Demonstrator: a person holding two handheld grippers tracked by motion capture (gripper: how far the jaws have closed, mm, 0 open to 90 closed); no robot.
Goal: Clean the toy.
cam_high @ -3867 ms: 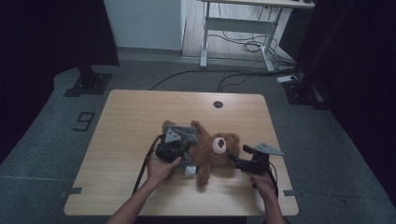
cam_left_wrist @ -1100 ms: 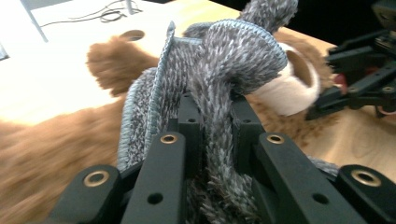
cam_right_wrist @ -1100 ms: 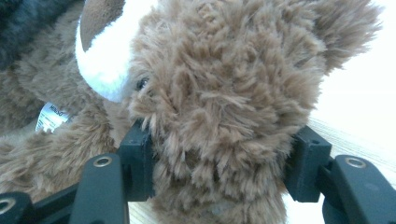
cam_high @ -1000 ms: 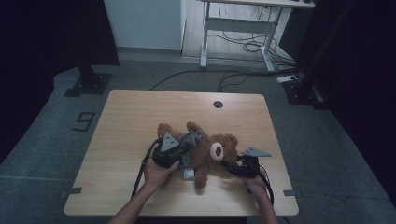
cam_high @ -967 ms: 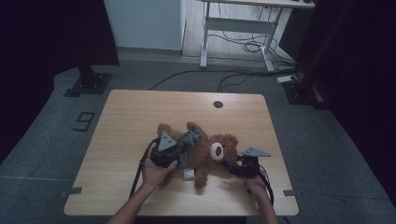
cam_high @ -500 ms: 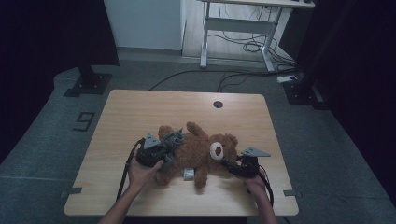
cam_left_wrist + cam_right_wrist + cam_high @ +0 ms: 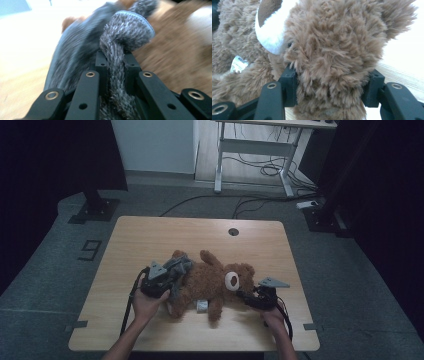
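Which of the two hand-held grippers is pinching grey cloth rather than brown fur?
The left hand-held gripper: grey fuzzy garment between its jaws. The right clasps the teddy bear's head.

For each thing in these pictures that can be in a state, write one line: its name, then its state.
teddy bear: lying on the table, head held.
grey knitted garment: partly pulled off the bear's legs, a fold pinched.
left gripper: shut on the garment.
right gripper: closed on the bear's head.
table: level, carrying the bear.
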